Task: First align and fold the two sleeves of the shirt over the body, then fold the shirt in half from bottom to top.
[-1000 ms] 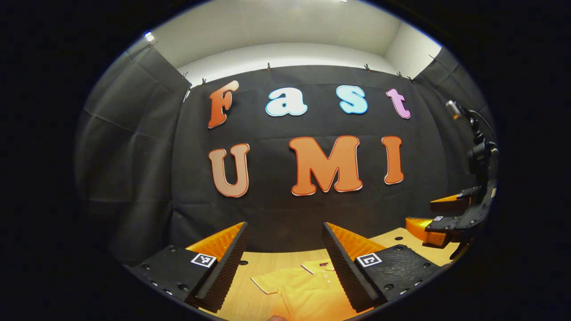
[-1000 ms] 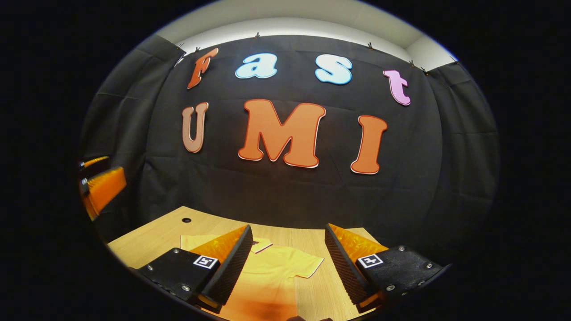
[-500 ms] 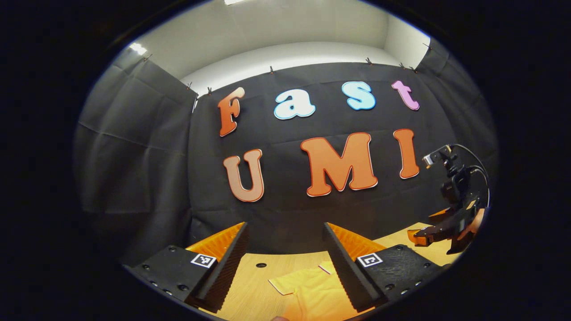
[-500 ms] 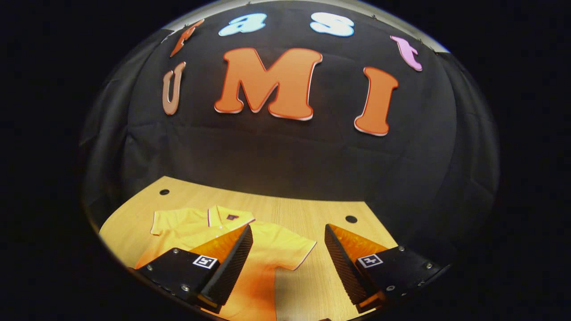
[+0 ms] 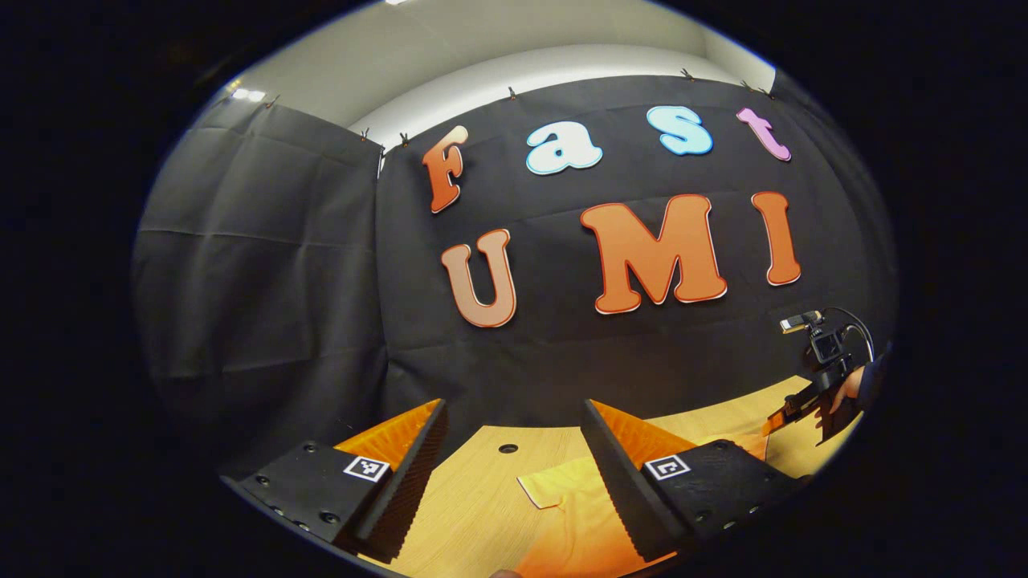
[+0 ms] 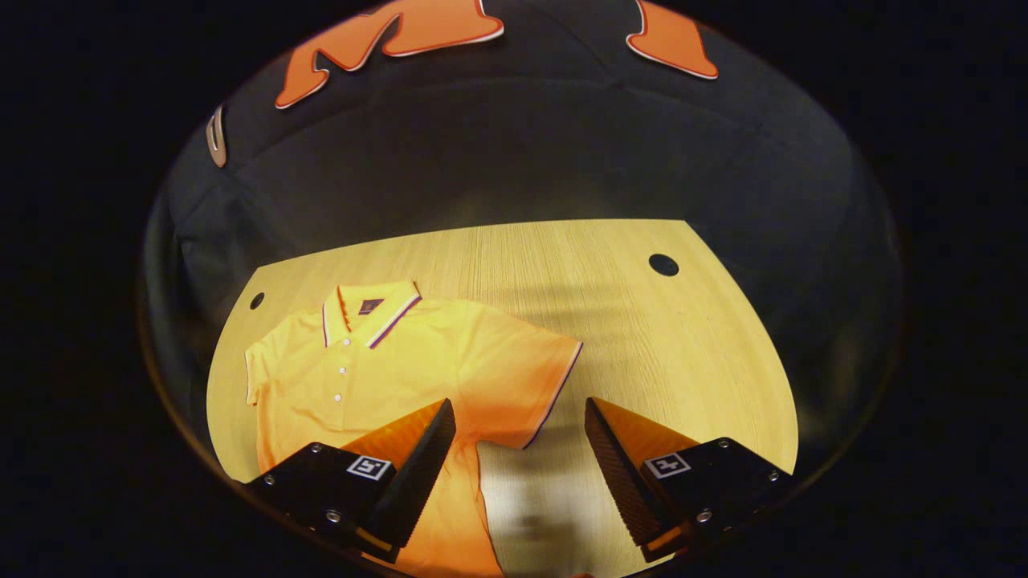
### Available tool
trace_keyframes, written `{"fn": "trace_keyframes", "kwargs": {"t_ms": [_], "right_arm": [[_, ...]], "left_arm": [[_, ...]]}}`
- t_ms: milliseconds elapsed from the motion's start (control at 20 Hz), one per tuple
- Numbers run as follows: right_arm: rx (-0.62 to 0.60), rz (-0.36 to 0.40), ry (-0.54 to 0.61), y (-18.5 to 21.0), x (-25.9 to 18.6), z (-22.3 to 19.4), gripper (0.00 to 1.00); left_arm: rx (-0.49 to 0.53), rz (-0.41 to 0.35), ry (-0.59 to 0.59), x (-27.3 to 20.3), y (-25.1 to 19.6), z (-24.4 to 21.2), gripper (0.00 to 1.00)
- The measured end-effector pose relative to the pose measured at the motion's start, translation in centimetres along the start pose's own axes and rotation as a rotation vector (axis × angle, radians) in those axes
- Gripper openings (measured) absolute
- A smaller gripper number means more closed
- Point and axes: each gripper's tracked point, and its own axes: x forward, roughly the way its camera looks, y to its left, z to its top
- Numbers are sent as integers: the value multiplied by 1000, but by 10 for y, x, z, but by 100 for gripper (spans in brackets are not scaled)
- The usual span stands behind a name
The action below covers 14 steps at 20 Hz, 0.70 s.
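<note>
A yellow polo shirt (image 6: pixel 401 361) lies flat on the wooden table (image 6: pixel 642 337), collar toward the back wall, with both short sleeves spread out. My right gripper (image 6: pixel 518 437) hangs open above the shirt's right sleeve (image 6: pixel 538 377), nothing between its fingers. In the left gripper view my left gripper (image 5: pixel 514 437) is open over the table's left part, with the shirt's left sleeve (image 5: pixel 562 490) below and between its fingers. The right gripper (image 5: pixel 791 413), held by a hand (image 5: pixel 847 385), shows far right in that view.
The table has round holes at the back: one (image 6: pixel 663 264) at the right, one (image 6: pixel 256 300) at the left, also seen as a hole (image 5: pixel 507 448) in the left gripper view. Black cloth walls close the booth behind and at the sides.
The right gripper tilted down and came lower toward the shirt, so the whole shirt top now shows. The left gripper swung left; the shirt's left sleeve slid rightward in its view.
</note>
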Motion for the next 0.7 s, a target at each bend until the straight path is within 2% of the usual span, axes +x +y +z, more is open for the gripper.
{"fn": "trace_keyframes", "kwargs": {"t_ms": [350, 500, 700], "right_arm": [[-20, 8, 240, -11, 61, -17, 97], [-42, -16, 323, -15, 89, -24, 95], [-16, -14, 392, -17, 110, -26, 86]], "left_arm": [[37, 10, 89, -10, 0, -16, 99], [48, 13, 123, -16, 0, -21, 99], [71, 30, 142, -17, 3, -25, 99]]}}
